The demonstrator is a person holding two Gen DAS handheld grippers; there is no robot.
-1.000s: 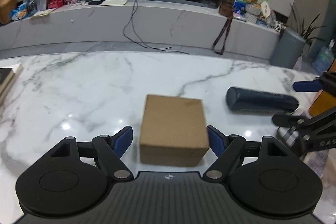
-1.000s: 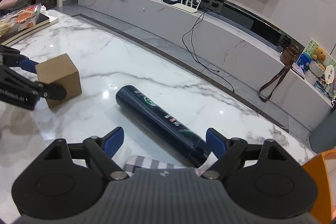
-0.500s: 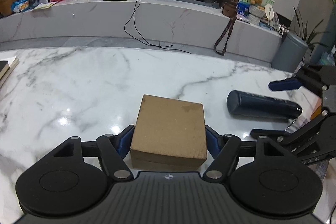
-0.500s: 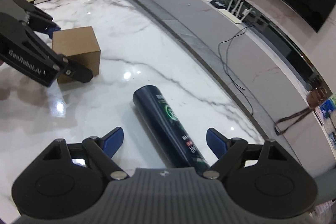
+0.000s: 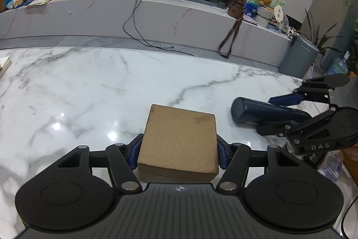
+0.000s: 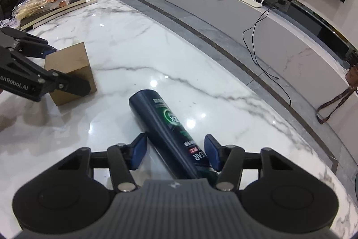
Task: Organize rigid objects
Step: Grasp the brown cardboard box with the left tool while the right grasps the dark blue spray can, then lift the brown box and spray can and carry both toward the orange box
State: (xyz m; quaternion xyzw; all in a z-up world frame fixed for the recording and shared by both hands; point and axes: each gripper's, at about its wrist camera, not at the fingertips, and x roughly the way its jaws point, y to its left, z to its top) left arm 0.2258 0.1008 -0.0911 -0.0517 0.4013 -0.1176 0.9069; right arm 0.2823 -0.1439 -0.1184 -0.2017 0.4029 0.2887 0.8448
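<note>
Left hand-held gripper [image 5: 177, 152] clamping cardboard box [image 5: 179, 140], right hand-held gripper [image 6: 174, 152] closing around dark bottle [image 6: 165, 129]

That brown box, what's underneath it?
The brown box sits directly on the white marble table, between the left gripper pads pressing its sides. Nothing shows around its bottom edges; the patch of table beneath it is covered, so anything flat there stays hidden.

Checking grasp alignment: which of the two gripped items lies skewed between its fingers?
The dark bottle, lying diagonally in the right gripper; the cardboard box sits square.
</note>
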